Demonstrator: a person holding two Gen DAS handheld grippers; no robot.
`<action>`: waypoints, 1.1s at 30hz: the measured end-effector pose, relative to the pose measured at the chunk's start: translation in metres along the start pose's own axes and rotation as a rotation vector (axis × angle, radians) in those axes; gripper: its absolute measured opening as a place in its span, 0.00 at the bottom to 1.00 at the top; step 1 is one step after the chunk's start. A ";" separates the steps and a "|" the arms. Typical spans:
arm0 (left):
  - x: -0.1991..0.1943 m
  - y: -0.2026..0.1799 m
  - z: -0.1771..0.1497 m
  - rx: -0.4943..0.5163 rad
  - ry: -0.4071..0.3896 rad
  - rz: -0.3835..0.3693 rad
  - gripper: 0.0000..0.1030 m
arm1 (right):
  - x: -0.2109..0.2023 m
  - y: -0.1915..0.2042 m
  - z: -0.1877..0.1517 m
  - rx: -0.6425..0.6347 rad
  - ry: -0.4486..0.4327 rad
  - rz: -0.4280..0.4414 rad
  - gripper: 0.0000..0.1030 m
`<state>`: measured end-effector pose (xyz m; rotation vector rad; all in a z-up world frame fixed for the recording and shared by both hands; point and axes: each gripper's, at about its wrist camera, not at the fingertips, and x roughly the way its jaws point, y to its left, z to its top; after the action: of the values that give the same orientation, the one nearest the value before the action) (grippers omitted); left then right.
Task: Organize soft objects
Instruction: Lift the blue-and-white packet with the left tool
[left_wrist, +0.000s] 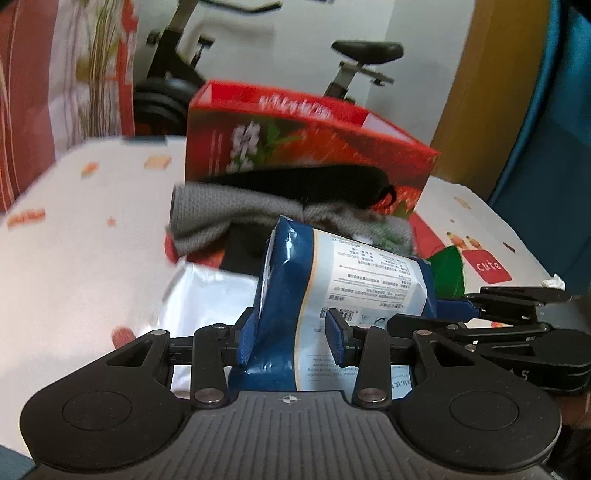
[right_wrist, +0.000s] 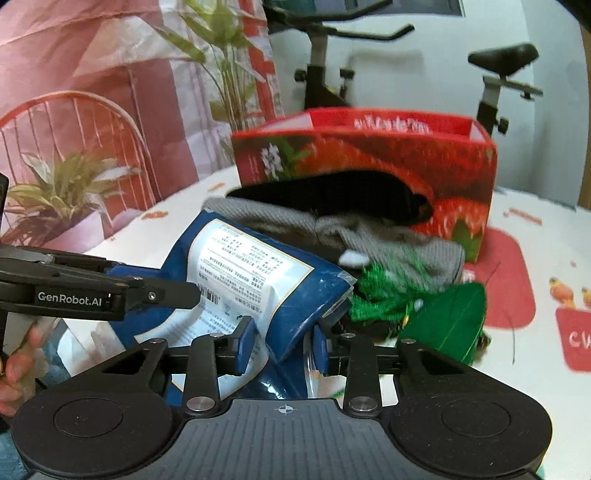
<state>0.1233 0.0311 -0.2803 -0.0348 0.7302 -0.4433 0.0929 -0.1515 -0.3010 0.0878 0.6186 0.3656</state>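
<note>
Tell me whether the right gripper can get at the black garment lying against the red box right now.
Probably not: the right gripper is busy with the blue packet between its pads, and the grey knit and green tinsel lie before the black garment.

Blur smears the lettering on the red box (left_wrist: 295, 147), the blue pouch (left_wrist: 332, 295) covers part of the grey knit (left_wrist: 207, 214), and the hand (right_wrist: 18, 369) is cut off at the left edge.
</note>
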 end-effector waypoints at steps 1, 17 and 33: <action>-0.004 -0.004 0.001 0.021 -0.017 0.009 0.41 | -0.002 0.001 0.002 -0.001 -0.009 -0.001 0.30; -0.021 -0.006 0.009 -0.009 -0.093 -0.040 0.41 | -0.017 0.004 0.019 -0.043 -0.062 -0.012 0.29; -0.041 -0.009 0.038 -0.003 -0.154 -0.050 0.41 | -0.041 0.009 0.080 -0.143 -0.109 0.001 0.29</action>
<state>0.1177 0.0345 -0.2239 -0.0890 0.5798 -0.4818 0.1057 -0.1559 -0.2112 -0.0291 0.4830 0.4020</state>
